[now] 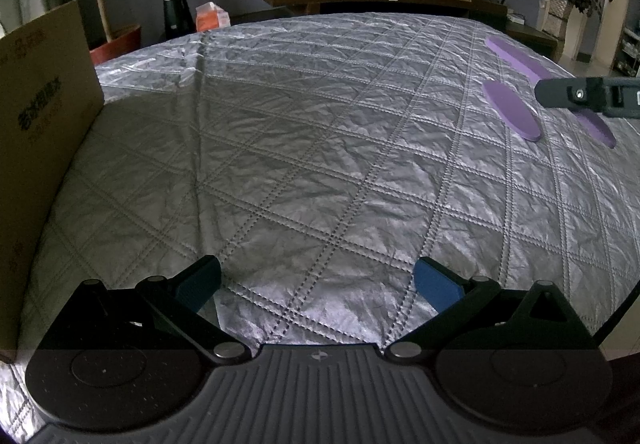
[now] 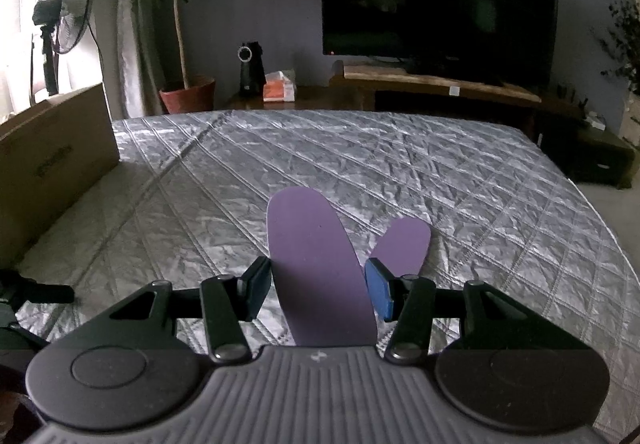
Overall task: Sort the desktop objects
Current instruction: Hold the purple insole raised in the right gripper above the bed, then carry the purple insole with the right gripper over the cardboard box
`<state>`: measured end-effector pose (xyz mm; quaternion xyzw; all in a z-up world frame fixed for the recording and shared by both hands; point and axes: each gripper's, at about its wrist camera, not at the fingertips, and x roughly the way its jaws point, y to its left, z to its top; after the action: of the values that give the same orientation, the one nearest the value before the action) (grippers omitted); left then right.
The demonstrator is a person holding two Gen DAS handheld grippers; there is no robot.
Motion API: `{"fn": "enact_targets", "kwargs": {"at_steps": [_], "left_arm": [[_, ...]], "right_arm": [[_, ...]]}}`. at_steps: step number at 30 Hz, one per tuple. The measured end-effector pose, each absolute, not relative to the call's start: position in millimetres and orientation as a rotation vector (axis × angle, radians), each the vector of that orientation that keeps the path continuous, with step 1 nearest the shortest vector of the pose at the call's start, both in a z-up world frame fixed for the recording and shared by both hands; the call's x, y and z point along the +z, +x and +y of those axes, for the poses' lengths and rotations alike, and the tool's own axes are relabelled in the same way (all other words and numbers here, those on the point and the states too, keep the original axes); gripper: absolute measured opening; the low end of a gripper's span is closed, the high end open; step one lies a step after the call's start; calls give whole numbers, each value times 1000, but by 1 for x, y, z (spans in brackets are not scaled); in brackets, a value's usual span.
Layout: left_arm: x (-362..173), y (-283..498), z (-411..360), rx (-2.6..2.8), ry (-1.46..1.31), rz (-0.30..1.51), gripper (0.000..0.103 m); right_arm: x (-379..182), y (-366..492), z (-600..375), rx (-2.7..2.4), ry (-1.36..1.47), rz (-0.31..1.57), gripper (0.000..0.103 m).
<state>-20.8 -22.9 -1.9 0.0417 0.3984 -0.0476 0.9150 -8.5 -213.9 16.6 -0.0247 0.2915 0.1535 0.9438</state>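
Observation:
Two purple insoles lie on the silver quilted cover (image 2: 460, 172). In the right wrist view one insole (image 2: 316, 264) lies lengthwise between my right gripper's (image 2: 318, 290) two blue pads, which stand close on both of its edges; the other insole (image 2: 404, 244) lies just beyond to the right. In the left wrist view both insoles show far right: one (image 1: 512, 110) nearer, one (image 1: 520, 58) partly behind the right gripper's dark body (image 1: 588, 96). My left gripper (image 1: 318, 286) is open and empty over the cover.
A large cardboard box (image 1: 40, 132) stands at the cover's left edge, also in the right wrist view (image 2: 52, 160). Beyond the far edge are a TV (image 2: 436, 0) on a wooden stand, a potted plant (image 2: 188, 92), a fan (image 2: 68, 16) and an orange box (image 2: 280, 88).

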Motion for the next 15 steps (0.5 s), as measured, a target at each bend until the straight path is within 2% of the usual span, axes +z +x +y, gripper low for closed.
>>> {"fn": "enact_targets", "kwargs": {"at_steps": [15], "left_arm": [[-2,-22,-26,-92,101,808,103]], "right_arm": [[46,-27,-173,432,-15,512,48]]}}
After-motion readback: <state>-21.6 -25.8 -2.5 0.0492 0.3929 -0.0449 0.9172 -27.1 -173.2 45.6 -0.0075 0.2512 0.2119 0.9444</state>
